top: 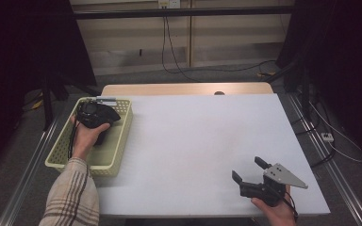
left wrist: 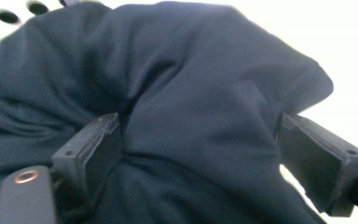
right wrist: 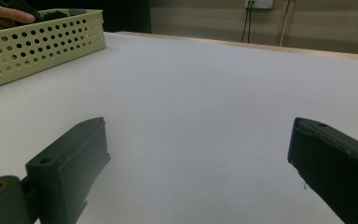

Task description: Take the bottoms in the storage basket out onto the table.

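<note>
1. A dark navy, soft, crumpled piece of cloth [left wrist: 200, 107] lay bunched in the pale yellow perforated plastic basket [top: 122, 136] at the left side of the white table [top: 202, 141].
2. Its matte fabric showed deep folds and rounded ridges, with one loose edge flaring out at the right of the left gripper view.
3. The left gripper [left wrist: 200, 154], held by a hand in a plaid sleeve [top: 73, 197], stood over the basket with its jaws set wide, a thick fold of the cloth between them; the pads [left wrist: 98, 149] lay against the fabric on both sides.
4. The right gripper [right wrist: 200, 163] rested near the table's front right corner, jaws wide apart and holding nothing, bare white surface between them.
</note>
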Available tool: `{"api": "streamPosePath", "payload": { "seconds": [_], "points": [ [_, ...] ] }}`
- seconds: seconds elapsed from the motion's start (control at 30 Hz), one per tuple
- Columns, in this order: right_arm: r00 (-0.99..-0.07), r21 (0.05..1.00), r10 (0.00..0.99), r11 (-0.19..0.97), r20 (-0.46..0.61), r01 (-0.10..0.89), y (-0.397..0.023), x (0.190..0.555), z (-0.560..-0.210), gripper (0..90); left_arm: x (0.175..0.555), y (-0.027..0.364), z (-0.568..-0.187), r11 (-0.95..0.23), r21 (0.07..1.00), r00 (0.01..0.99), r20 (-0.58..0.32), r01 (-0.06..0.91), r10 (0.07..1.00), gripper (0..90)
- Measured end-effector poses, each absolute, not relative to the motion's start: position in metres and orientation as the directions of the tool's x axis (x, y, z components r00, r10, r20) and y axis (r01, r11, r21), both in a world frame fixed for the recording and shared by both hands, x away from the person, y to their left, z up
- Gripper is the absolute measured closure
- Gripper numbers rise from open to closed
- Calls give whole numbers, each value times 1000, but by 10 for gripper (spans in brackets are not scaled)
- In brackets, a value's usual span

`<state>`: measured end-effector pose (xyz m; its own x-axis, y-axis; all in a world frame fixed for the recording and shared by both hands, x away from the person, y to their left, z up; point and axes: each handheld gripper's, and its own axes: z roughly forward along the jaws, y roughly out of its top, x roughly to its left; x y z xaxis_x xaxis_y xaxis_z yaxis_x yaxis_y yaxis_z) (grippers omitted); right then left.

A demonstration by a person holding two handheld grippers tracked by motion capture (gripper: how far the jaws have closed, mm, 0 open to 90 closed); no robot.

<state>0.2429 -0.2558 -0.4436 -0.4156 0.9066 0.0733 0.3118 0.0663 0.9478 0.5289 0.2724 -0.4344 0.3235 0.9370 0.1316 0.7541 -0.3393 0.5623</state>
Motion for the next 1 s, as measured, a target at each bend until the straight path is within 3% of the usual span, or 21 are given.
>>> {"api": "streamPosePath", "payload": {
  "seconds": [0.1, 0.13, 0.2, 0.33, 0.67, 1.0],
  "points": [
    [-421, 948, 904, 72, 70, 311, -255, 243, -444, 49, 528, 270, -438, -366, 540, 333, 161, 758, 929, 205],
    [-426, 948, 902, 75, 68, 310, -255, 242, -443, 50, 528, 271, -438, -368, 532, 325, 176, 763, 929, 295],
    [-428, 948, 901, 74, 69, 310, -254, 242, -443, 50, 528, 274, -438, -351, 530, 318, 157, 772, 935, 309],
    [-430, 948, 900, 75, 68, 308, -254, 242, -443, 50, 527, 274, -437, -366, 514, 320, 180, 776, 930, 420],
    [-429, 946, 900, 73, 74, 316, -254, 243, -444, 50, 523, 282, -426, -269, 530, 273, 73, 804, 959, 707],
    [-423, 944, 903, 70, 77, 322, -254, 244, -444, 51, 513, 290, -414, -190, 619, 244, -4, 762, 970, 740]
  ]
}}
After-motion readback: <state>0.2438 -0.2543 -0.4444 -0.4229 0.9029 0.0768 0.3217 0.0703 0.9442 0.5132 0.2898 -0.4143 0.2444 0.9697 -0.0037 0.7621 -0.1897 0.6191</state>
